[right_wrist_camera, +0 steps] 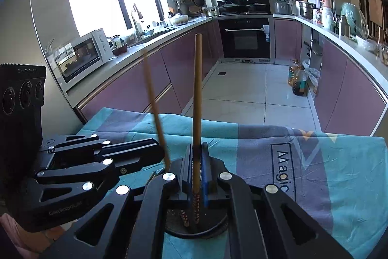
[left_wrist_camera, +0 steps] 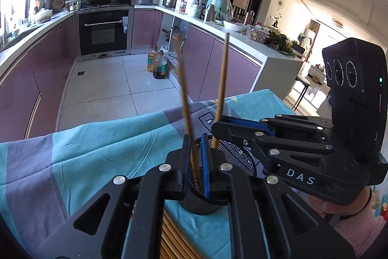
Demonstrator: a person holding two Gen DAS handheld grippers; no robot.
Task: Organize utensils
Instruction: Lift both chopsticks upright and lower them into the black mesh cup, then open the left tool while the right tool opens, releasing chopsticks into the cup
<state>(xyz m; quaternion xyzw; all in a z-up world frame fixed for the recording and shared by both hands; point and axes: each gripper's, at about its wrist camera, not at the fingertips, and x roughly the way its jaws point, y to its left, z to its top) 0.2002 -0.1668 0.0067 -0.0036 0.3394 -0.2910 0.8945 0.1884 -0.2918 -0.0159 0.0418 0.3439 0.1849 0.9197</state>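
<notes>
Both grippers — left gripper (left_wrist_camera: 195, 162), right gripper (right_wrist_camera: 197, 171) — each clamped on one chopstick (left_wrist_camera: 188, 113) (over mesh holder (left_wrist_camera: 232, 157)).

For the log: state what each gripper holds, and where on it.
Left gripper: a chopstick, held near its lower end. Right gripper: another chopstick, likewise, above the holder.

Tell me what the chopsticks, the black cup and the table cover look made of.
Chopsticks: likely bamboo or wood, matte tan, with patterned painted tips.
Cup: black metal mesh, judging by its fine perforated wall.
Cover: woven cloth, matte teal and grey, creased and printed.
</notes>
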